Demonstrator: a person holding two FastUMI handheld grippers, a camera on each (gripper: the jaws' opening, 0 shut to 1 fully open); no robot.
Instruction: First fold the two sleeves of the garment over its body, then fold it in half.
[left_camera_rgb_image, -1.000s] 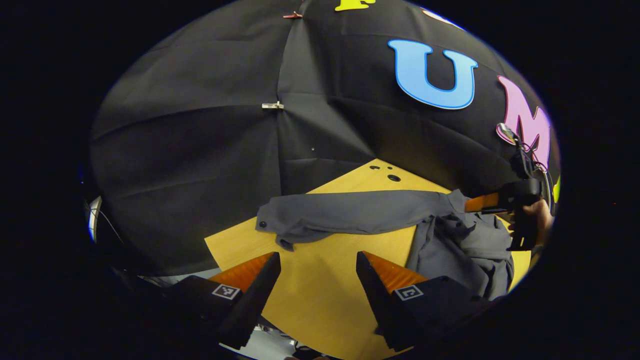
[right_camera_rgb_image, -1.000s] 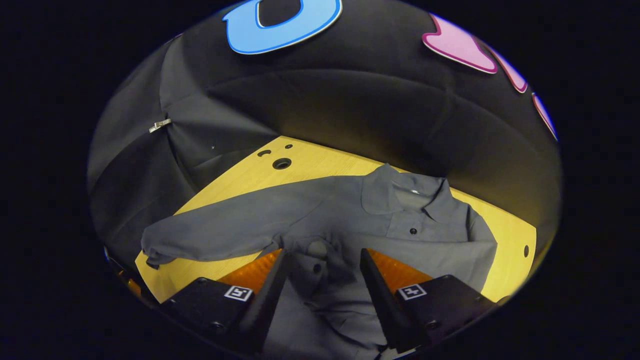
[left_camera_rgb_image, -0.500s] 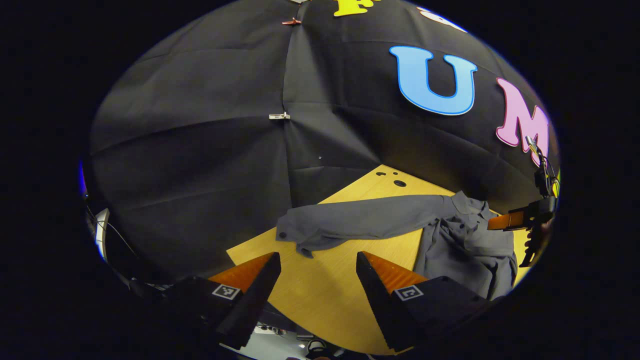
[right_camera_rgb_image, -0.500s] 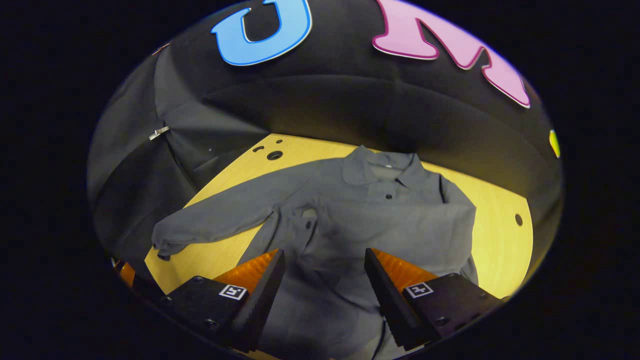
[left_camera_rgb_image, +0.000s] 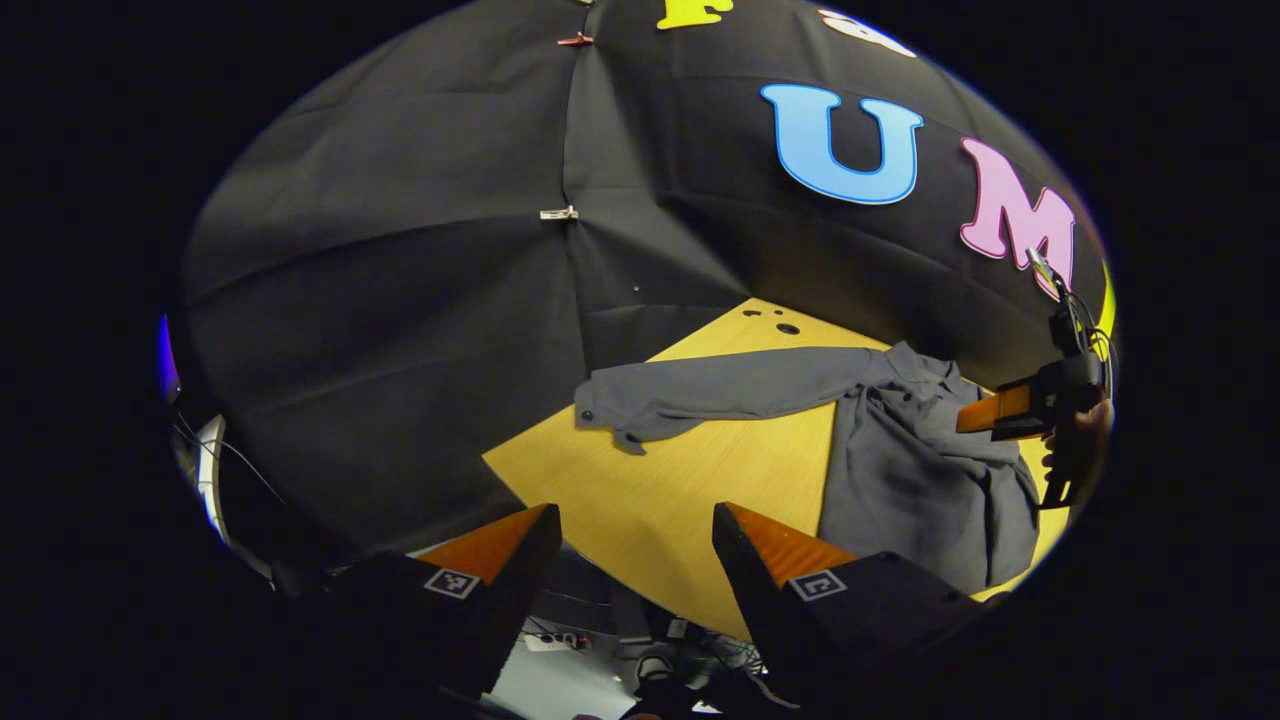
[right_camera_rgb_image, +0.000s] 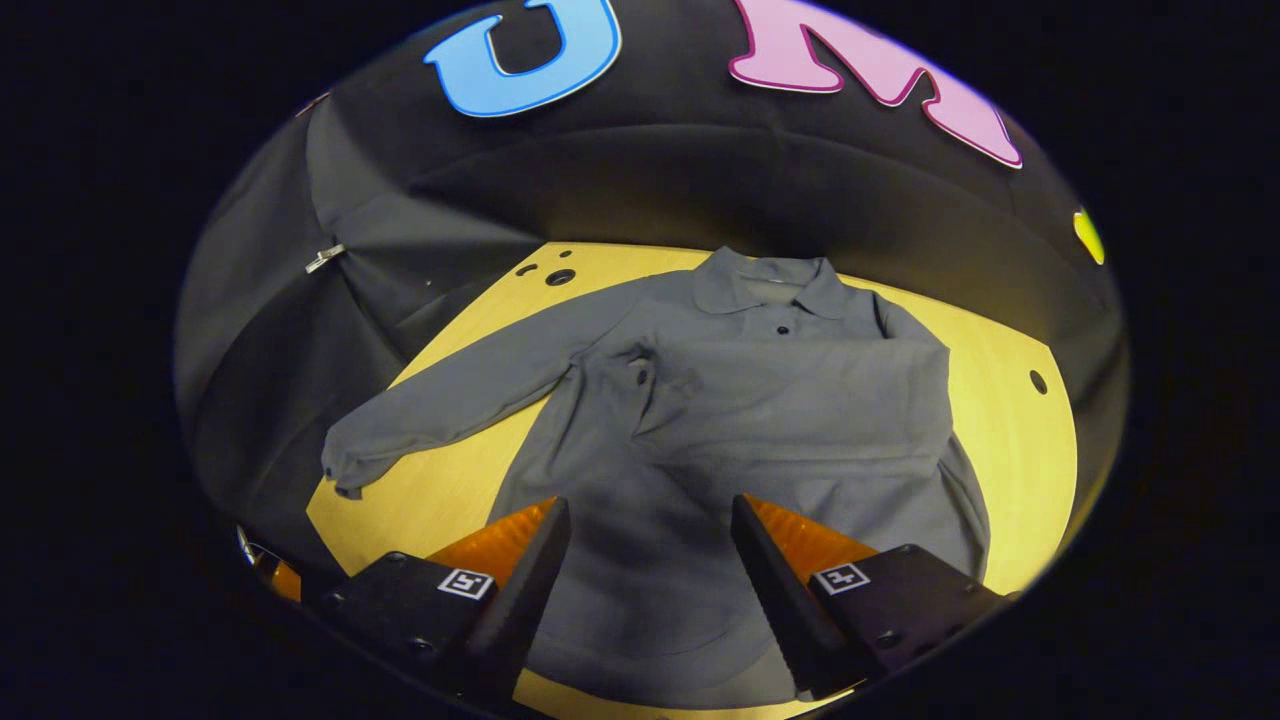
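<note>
Right gripper view: with both the right gripper (right_camera_rgb_image: 650, 560) and left gripper (left_camera_rgb_image: 635, 570) held wide open and empty above the table (right_camera_rgb_image: 1010, 440), the garment (right_camera_rgb_image: 760, 420), lying flat there, could be bunched if its outstretched sleeve (right_camera_rgb_image: 450, 400) is pinched too deep.

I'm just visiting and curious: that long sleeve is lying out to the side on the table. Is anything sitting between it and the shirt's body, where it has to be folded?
Nothing visible. The outstretched sleeve lies on bare table, joined to the shirt's body. The other sleeve lies folded across it. Both grippers hang open above.
</note>
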